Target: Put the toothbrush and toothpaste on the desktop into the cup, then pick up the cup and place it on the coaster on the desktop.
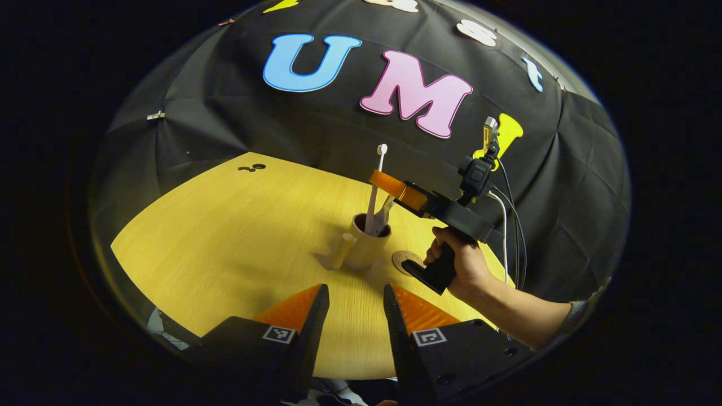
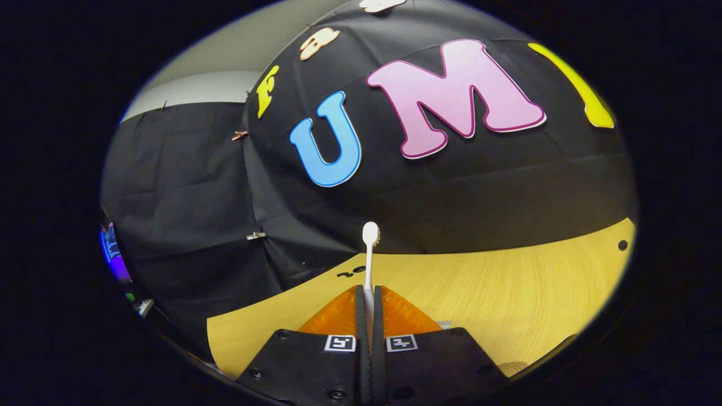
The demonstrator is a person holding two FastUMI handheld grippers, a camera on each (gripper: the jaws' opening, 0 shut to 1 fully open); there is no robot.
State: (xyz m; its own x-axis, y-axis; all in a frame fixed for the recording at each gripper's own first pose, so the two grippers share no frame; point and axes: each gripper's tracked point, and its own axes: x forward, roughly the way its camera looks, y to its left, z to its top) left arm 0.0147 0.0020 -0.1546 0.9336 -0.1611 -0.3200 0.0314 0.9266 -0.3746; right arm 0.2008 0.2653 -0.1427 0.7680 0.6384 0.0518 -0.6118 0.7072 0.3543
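Since the right gripper (image 1: 389,186) is clamped on the toothbrush (image 1: 375,192) standing in the cup (image 1: 368,243) near the coaster (image 1: 405,260), it's probably lowering it in, while the left gripper (image 1: 356,301) waits narrowly open.

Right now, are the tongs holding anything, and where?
The right tongs pinch the toothbrush partway up its handle, its lower end in the cup. The left tongs hold nothing.

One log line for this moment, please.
right gripper: shut on toothbrush, lower end in cup | left gripper: open | coaster: bare
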